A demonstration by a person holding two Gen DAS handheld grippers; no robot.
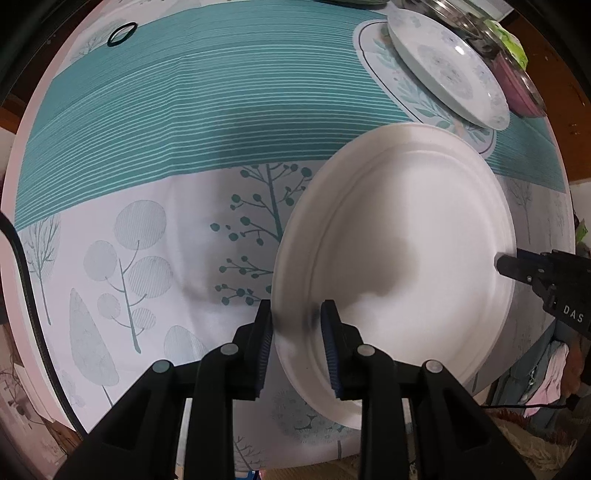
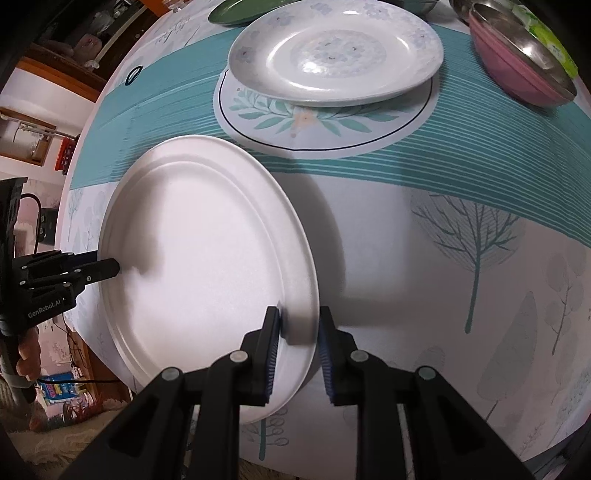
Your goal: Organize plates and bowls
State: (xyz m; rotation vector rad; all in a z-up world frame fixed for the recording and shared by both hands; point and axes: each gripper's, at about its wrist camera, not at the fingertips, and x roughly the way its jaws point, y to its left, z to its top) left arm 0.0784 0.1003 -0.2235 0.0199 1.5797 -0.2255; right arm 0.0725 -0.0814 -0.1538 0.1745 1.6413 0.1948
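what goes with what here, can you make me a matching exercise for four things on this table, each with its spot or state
Things:
1. white plate
2. floral plate
3. pink bowl
4. black hair tie

Descriptions:
A. holds a steel bowl
B. lies alone on the teal stripes
C. rim between both tongs
D. sits on the leaf-print round mat

Pairs: 1-C, 2-D, 3-A, 4-B

The left tongs and right tongs straddle opposite rims of the white plate, jaws not closed.
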